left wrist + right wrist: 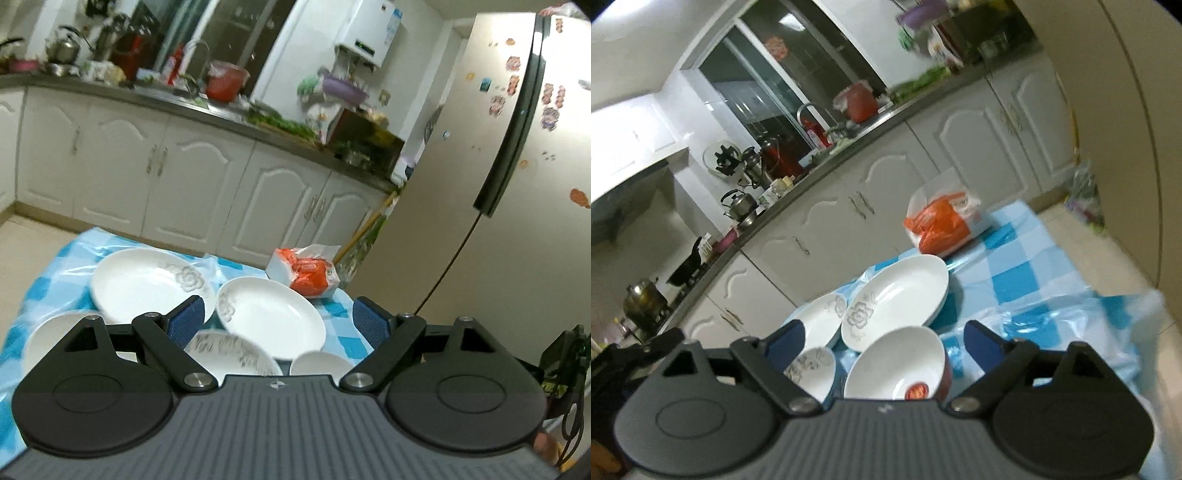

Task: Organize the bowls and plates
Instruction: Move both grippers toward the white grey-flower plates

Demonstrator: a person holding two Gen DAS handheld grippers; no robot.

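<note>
Plates and bowls of white glazed ceramic lie scattered, none yet stacked, on a table under a blue-and-white checked plastic cloth, where the sorting appears barely begun. Nearest the right gripper, whose blue-padded jaws stand spread and empty, sits a white bowl with a red outside and a red sticker inside, directly between the fingers as if lined up for the first pick. Just left of it stands a small white bowl with grey flower print. The left gripper, likewise spread wide and holding nothing, hovers above a grey-patterned dish and a plain white bowl, with another white bowl partly hidden behind its left finger. Beyond lie two shallow oval plates with grey rose motifs, one nearer and one farther left, their rims close together, likely the base for any stack. At the far edge rests an orange-and-white tissue pack, clear of the crockery.
</note>
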